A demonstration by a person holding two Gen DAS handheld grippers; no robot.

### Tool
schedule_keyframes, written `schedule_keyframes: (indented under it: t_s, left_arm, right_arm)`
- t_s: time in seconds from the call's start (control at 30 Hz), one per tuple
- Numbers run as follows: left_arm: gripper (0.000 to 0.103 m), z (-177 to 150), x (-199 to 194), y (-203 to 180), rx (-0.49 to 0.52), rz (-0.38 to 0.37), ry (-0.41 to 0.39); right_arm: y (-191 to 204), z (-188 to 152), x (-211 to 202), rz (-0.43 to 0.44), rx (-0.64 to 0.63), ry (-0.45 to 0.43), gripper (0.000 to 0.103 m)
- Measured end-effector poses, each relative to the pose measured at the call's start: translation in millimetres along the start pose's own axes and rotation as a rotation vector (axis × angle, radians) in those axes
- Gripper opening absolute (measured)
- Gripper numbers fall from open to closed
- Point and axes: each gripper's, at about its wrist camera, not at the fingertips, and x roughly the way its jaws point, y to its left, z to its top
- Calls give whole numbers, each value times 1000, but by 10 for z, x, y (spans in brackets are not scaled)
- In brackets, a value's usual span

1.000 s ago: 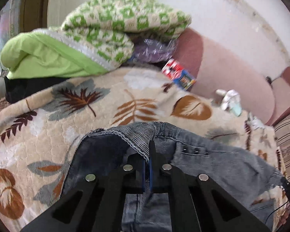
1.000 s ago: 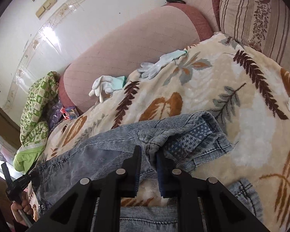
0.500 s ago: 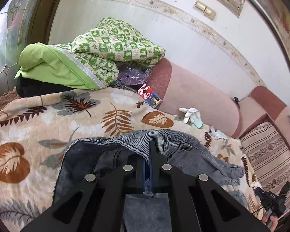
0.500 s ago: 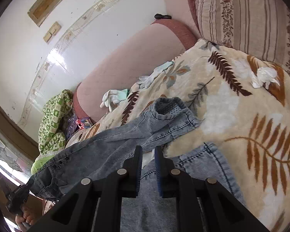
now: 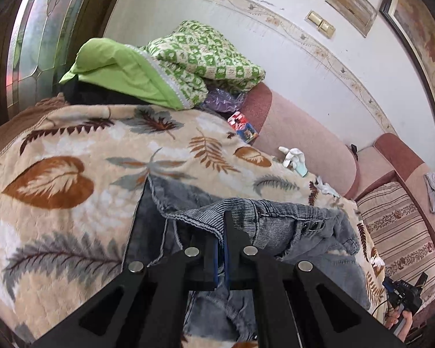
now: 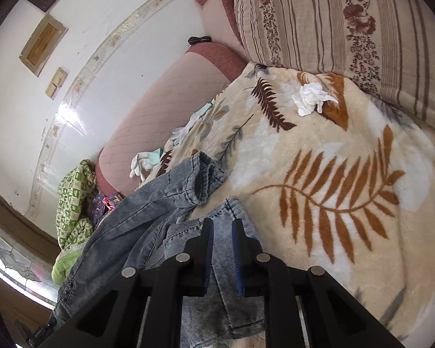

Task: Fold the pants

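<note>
We see the grey denim pants (image 5: pixel 290 226) lying crumpled on the leaf-print blanket (image 5: pixel 72 174), the waistband lifted and one hem (image 6: pixel 206 174) doubled back over the legs. Our left gripper (image 5: pixel 221 232) is clamped tight on the waistband edge; our right gripper (image 6: pixel 222 240) pinches a leg's cloth between narrow jaws. Compared with a second ago, both grippers have carried their ends across the blanket: the hem that lay just ahead of the right gripper now sits farther off, and more blanket shows to the left of the waistband. Beyond the pants, white gloves (image 6: pixel 143 162) lie along the pink sofa back (image 5: pixel 313 150), a crumpled tissue (image 6: pixel 310 98) rests near the striped cushion (image 6: pixel 348 29), and a green quilt (image 5: pixel 188 63) is piled by the window. A hand (image 5: pixel 400 319) shows at the left view's lower right.
</note>
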Motion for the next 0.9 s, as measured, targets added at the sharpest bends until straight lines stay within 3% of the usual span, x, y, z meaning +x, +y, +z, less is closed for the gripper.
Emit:
schedule_keyframes:
  t_s: [0.33, 0.47, 0.53, 0.6, 0.7, 0.9]
  left_arm:
    - [3, -269, -8, 124, 11, 24, 71]
    - [3, -241, -16, 125, -3, 17, 60]
    - [3, -246, -9, 126, 0, 21, 51]
    - [3, -268, 1, 150, 5, 31, 39]
    - [3, -272, 50, 232, -17, 20, 39]
    - [3, -247, 154, 262, 4, 53, 37]
  right_arm:
    - [-254, -50, -61, 20, 75, 41, 14]
    - [39, 3, 100, 71, 31, 93, 19]
    - [310, 34, 178, 83, -45, 86, 31]
    - [563, 61, 290, 110, -100, 89, 82]
    - [763, 145, 492, 140, -104, 68, 85]
    - [835, 370, 1186, 51, -78, 138, 85]
